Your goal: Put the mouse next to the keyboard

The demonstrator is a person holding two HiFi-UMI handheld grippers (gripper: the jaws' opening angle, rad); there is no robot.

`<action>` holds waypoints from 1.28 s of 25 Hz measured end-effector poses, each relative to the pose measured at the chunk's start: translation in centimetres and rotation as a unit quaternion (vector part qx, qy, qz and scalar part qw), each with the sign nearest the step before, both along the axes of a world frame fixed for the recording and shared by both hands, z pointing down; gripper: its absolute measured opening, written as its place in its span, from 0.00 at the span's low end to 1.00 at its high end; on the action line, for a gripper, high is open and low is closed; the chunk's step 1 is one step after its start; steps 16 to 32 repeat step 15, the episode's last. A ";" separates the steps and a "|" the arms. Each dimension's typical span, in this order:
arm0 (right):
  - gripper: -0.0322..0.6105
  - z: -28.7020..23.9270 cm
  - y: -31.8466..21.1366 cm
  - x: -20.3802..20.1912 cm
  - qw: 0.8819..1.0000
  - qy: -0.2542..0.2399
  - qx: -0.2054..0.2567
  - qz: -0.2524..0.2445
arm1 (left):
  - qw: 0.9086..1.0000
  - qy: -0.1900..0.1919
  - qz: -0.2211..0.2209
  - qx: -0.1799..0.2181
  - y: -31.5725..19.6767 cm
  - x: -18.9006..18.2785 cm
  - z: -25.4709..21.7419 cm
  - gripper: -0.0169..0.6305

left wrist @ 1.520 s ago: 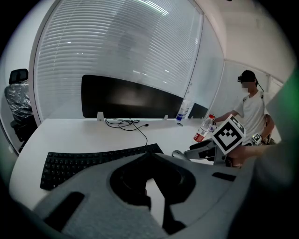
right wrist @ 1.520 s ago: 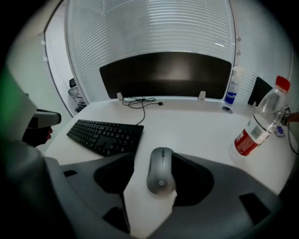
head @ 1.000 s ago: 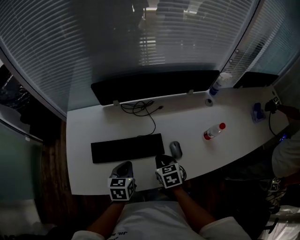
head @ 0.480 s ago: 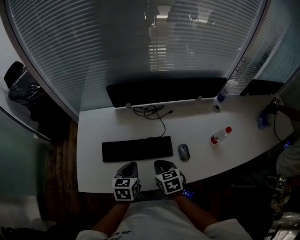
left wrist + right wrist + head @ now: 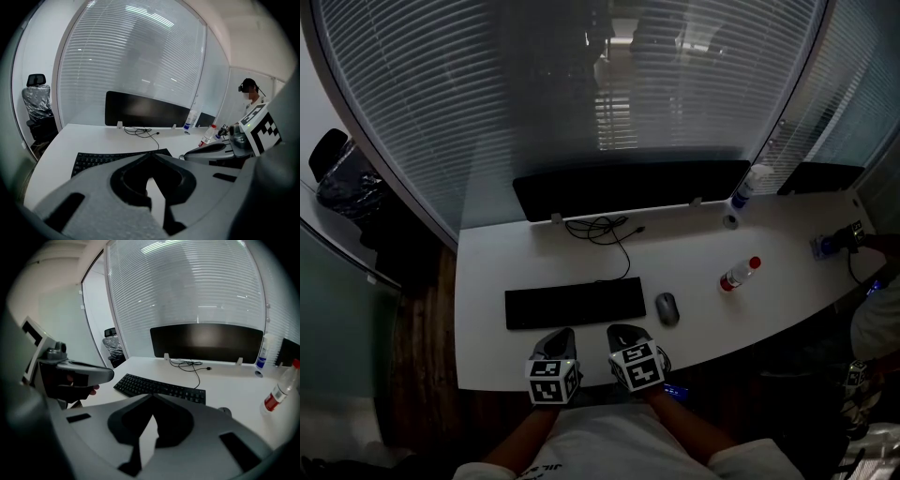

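Off the left end of the worktop [image 5: 487, 262], a black chair [image 5: 337, 173] stands on the floor. On the white worktop the black keyboard [image 5: 575, 302] lies flat in front of you, and its cable [image 5: 614, 246] runs back toward the dark monitor [image 5: 630, 187]. You hold your left hand-held gripper [image 5: 557, 337] at the worktop's near edge, just on your side of the keyboard — its jaws are clenched tip to tip with nothing between them. Your right hand-held gripper [image 5: 623, 334] is just beside it, likewise clenched and empty. The grey mouse [image 5: 667, 307] rests on the worktop just beside the keyboard's right end, apart from both grippers. Further right a clear bottle with a red cap [image 5: 739, 274] stands on the worktop, and a spray bottle [image 5: 750, 184] stands upright by the monitor's right end.
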State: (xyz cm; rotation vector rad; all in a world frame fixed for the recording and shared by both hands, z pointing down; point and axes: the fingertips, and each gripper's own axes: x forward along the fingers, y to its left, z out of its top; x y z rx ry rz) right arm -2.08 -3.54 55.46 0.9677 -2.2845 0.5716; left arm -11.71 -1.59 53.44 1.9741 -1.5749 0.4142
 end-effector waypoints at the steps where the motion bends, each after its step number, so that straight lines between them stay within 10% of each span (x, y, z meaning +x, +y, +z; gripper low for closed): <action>1: 0.05 0.0 0.0 0.0 1.000 0.000 -0.001 0.000 | 1.000 0.001 0.000 0.001 0.0 0.0 -0.1 0.04; 32: 0.05 0.2 0.5 -0.1 1.000 0.001 -0.002 -0.003 | 1.000 0.003 -0.006 0.003 0.6 -0.1 -0.2 0.04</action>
